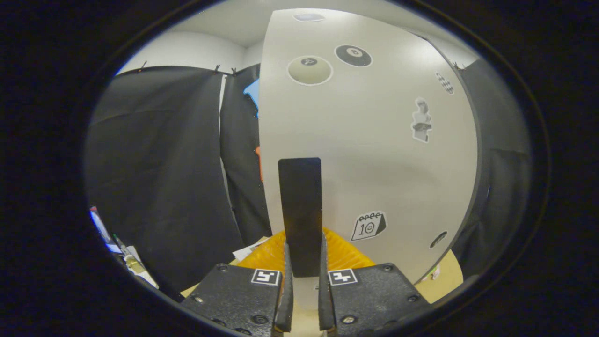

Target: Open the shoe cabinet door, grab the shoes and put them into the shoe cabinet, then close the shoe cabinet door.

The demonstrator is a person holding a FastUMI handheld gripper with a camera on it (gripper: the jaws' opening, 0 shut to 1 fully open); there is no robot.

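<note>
tongs [303,281] clamped on black handle [300,210] of white cabinet door [374,154].

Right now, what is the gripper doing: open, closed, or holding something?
Gripper: closed on the black handle of the white door; both jaws press its lower end.

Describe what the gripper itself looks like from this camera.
The gripper shows as two blocky, matte housings with a pebbled texture, fastened by round screws at the corners. Each housing carries a small square black-and-white fiducial marker near its inner top edge. Two thin, flat fingers rise between the housings, standing parallel and close together.
</note>
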